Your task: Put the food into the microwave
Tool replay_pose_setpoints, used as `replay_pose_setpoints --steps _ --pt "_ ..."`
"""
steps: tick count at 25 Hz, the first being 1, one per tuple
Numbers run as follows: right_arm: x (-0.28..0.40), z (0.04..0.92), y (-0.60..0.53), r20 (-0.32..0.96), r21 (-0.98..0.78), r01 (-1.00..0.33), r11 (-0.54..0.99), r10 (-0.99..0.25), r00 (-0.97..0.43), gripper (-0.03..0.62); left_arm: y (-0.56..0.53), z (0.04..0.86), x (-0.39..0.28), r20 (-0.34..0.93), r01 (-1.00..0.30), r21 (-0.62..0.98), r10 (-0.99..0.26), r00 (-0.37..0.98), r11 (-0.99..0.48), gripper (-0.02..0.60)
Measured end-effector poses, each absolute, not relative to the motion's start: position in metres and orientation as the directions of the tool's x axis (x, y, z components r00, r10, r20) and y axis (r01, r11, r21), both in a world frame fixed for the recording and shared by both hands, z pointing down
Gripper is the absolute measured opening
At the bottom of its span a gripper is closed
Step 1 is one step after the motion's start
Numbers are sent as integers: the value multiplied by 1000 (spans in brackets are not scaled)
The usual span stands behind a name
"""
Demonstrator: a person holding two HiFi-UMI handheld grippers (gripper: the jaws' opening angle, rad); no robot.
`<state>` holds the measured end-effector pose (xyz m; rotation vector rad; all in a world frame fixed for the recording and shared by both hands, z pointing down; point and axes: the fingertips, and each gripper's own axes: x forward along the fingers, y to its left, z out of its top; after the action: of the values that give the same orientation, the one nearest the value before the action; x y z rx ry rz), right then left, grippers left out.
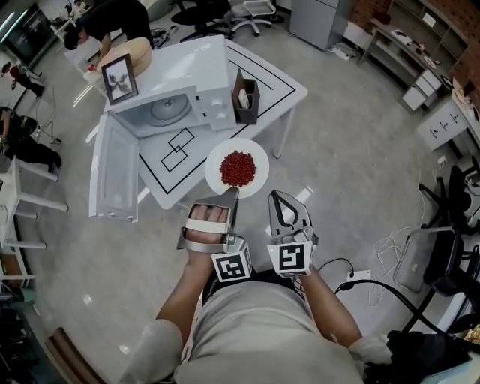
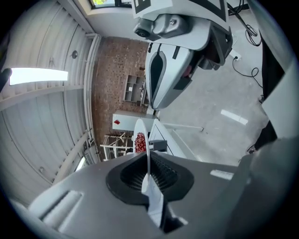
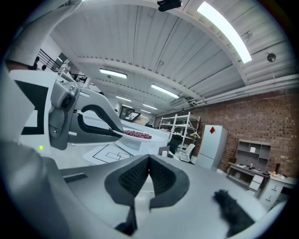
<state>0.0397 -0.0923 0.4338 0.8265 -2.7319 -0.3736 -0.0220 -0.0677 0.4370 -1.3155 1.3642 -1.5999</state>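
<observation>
A white plate (image 1: 214,166) with a heap of small red food (image 1: 238,168) hangs by the near corner of the white table (image 1: 279,88). My left gripper (image 1: 231,197) is shut on the plate's near rim. In the left gripper view the rim (image 2: 147,156) runs edge-on between the black pads, with the red food (image 2: 140,142) beyond. The microwave (image 1: 204,99) stands on the table with its door (image 1: 114,171) swung open to the left. My right gripper (image 1: 279,199) floats just right of the plate, shut and empty; its pads (image 3: 163,175) meet.
A framed picture (image 1: 120,77) stands on the microwave, and a brown box (image 1: 245,96) sits to its right. A person (image 1: 105,19) bends over at the back left. Cables (image 1: 375,283) and a chair (image 1: 450,259) lie at the right, shelves (image 1: 420,45) beyond.
</observation>
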Motion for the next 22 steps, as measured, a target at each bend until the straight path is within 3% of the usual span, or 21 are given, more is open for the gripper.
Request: replay_pose_setpoints --steps 4,6,8,9,11,16,21,22 --pt "-6 433 -74 177 337 -405 850 -480 -859 11 -44 443 -66 281 -143 -959 -877 -390 -244 20" --pt "-27 435 -66 208 442 -335 832 -458 -864 12 -34 446 -86 277 -138 -961 -858 -433 -241 20" --pt "-47 438 -57 234 660 -217 719 -472 -850 23 -27 451 -103 283 -144 -959 -842 -460 -244 20" --pt "-57 440 -52 233 767 -143 626 -480 -846 76 -26 454 -111 290 -145 -957 -834 -469 -251 20" --pt "-73 440 -44 221 891 -23 454 -477 -850 103 -24 456 -121 291 -141 -957 -826 -482 -255 21" --pt "-107 442 -37 223 962 120 244 -455 -862 103 -24 454 -136 289 -134 -957 -821 -493 -257 20" --pt "-143 455 -34 231 971 182 154 -422 -876 100 -27 460 -153 293 -153 -956 -818 -495 -250 20" --pt "-149 455 -33 227 973 185 140 -416 -880 68 -27 461 -157 295 -155 -955 -815 -498 -252 20"
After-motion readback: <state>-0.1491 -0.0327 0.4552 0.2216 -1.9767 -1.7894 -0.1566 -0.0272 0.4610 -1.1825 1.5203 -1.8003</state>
